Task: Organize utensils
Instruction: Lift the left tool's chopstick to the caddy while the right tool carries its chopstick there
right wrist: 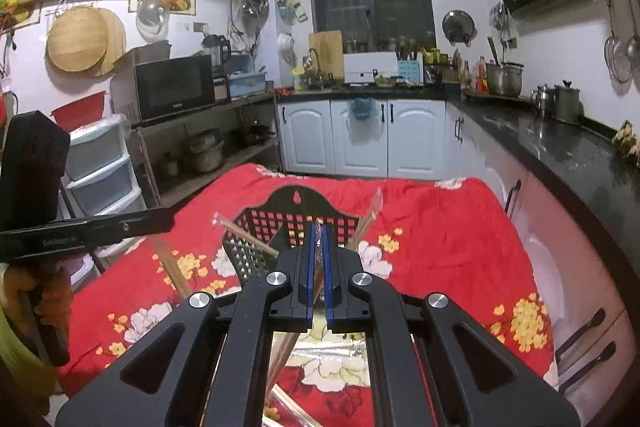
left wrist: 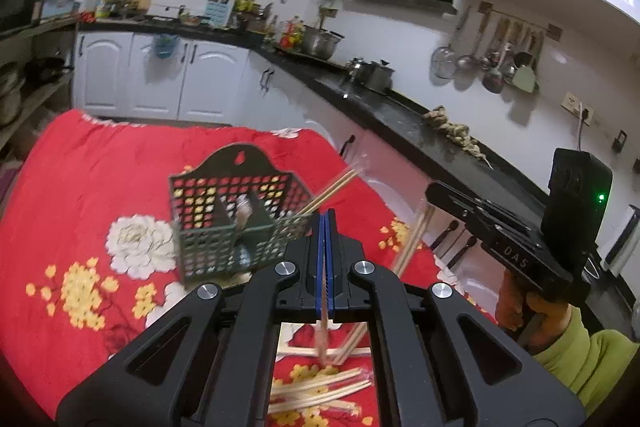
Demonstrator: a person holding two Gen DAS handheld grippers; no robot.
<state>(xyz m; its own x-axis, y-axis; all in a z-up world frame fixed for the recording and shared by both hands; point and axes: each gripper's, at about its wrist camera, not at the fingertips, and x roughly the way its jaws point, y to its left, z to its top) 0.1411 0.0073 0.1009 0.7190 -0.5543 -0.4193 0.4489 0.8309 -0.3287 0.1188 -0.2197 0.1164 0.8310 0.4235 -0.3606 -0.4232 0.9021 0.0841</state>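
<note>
A dark green mesh utensil basket (left wrist: pixel 236 223) stands on the red flowered cloth (left wrist: pixel 80 195), with chopsticks (left wrist: pixel 334 189) leaning out of its right compartment. My left gripper (left wrist: pixel 326 227) is shut on a wrapped pair of chopsticks (left wrist: pixel 323 337) that hangs below the pads, just right of the basket. More wrapped chopsticks (left wrist: pixel 320 387) lie on the cloth beneath it. My right gripper (right wrist: pixel 319 243) is shut on wrapped chopsticks (right wrist: pixel 318 283), just in front of the basket (right wrist: pixel 296 215). Chopsticks (right wrist: pixel 370 219) stick up from the basket in the right wrist view too.
A black kitchen counter (left wrist: pixel 400 115) with pots runs along the right. White cabinets (right wrist: pixel 360 139) stand behind the table. A shelf with a microwave (right wrist: pixel 172 87) and plastic drawers (right wrist: pixel 100 163) is at the left. The right hand-held gripper body (left wrist: pixel 520 239) shows in the left wrist view.
</note>
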